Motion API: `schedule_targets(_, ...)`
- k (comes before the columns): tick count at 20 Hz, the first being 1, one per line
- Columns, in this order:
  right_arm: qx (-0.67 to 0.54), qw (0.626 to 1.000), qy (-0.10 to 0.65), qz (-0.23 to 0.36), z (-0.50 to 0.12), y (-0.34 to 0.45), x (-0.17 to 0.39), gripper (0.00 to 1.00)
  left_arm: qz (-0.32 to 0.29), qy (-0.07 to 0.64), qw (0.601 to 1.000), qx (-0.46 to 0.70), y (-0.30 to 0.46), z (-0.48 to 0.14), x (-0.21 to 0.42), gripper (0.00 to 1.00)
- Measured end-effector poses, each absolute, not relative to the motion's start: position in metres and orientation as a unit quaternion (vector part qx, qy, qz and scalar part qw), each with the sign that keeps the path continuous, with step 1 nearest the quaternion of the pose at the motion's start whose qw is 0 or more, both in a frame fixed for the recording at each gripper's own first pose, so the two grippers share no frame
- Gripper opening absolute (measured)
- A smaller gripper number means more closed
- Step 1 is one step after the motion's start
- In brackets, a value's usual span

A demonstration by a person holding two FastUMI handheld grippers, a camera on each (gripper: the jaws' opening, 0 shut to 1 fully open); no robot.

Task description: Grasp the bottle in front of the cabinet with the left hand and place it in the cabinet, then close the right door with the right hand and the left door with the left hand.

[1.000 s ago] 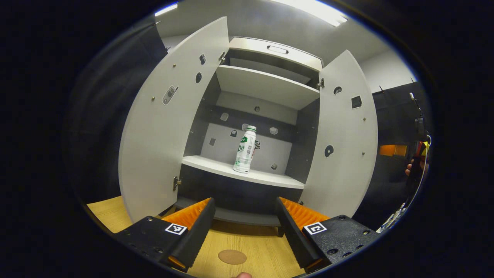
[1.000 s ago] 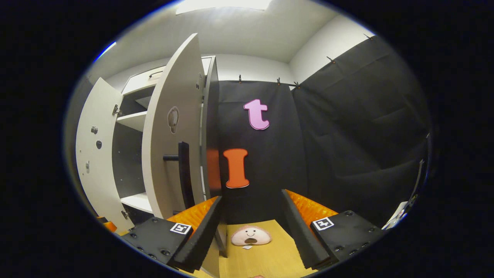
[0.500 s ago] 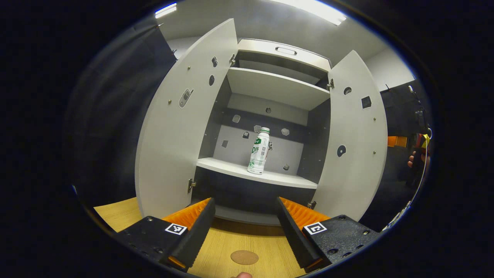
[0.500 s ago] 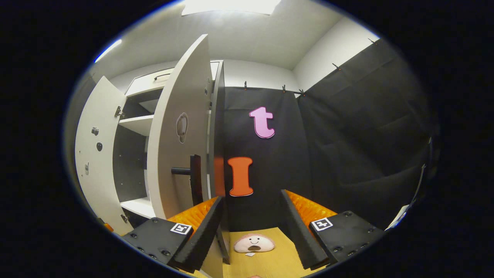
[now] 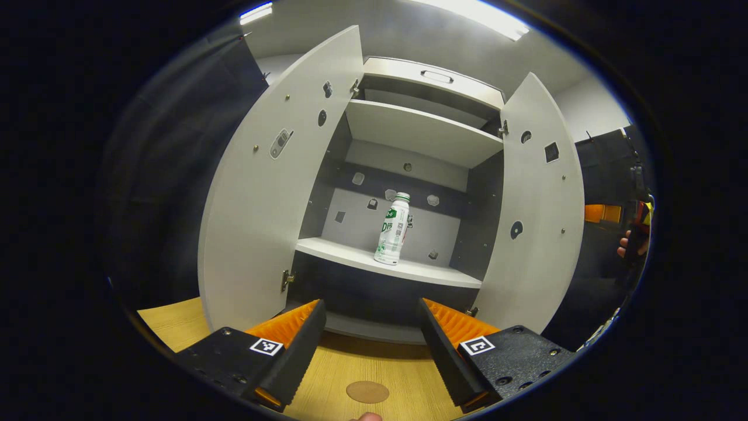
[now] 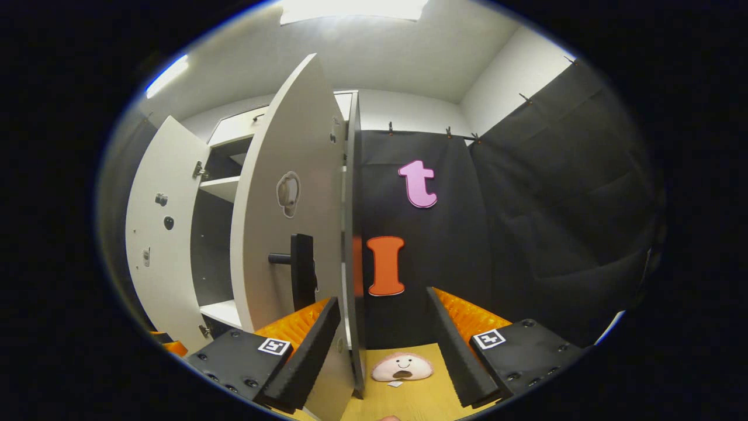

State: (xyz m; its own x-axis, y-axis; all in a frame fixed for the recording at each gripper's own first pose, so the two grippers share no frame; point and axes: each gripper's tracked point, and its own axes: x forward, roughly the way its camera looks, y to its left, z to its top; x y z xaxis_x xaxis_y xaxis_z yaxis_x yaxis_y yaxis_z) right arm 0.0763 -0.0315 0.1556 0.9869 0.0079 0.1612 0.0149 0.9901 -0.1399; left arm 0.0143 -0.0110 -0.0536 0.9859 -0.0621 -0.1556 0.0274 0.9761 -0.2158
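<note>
A white bottle point(image 5: 392, 229) with a green label stands upright on the cabinet's lower shelf point(image 5: 385, 266). Both doors hang open: the left door point(image 5: 274, 187) and the right door point(image 5: 540, 210). My left gripper point(image 5: 370, 345) is open and empty, held back from the cabinet over the wooden table. In the right gripper view the right door point(image 6: 292, 193) is seen from outside, with its dark bar handle point(image 6: 301, 270). My right gripper point(image 6: 380, 345) is open, its left finger close beside the door's edge; whether it touches is unclear.
A wooden tabletop point(image 5: 374, 374) carries a round brown coaster point(image 5: 367, 392). A small plush face toy point(image 6: 402, 367) lies on the table between my right fingers. A person's hand point(image 5: 630, 244) shows at the far right of the left gripper view. Black cloth walls surround the booth.
My right gripper has shifted left, closer to the right door's outer face and edge. The left gripper drew back slightly from the cabinet. The bottle has stayed on the shelf.
</note>
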Motion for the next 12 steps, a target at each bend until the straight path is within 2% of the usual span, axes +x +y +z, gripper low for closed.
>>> schedule_targets(2, -0.07, 0.994, -0.076, 0.016, 0.151, -0.008, 0.078, 0.97, -0.019, 0.079, 0.992, -0.101, -0.005, -0.052, 0.014, 0.98)
schedule_targets(3, -0.068, 0.995, -0.075, 0.026, 0.149, 0.004, 0.08, 0.97, -0.015, 0.077, 0.992, -0.097, -0.001, -0.051, 0.014, 0.95)
schedule_targets(12, -0.073, 0.992, -0.06, 0.077, 0.139, 0.072, 0.108, 0.97, 0.034, 0.064, 0.994, -0.075, 0.048, -0.043, 0.012, 0.95)
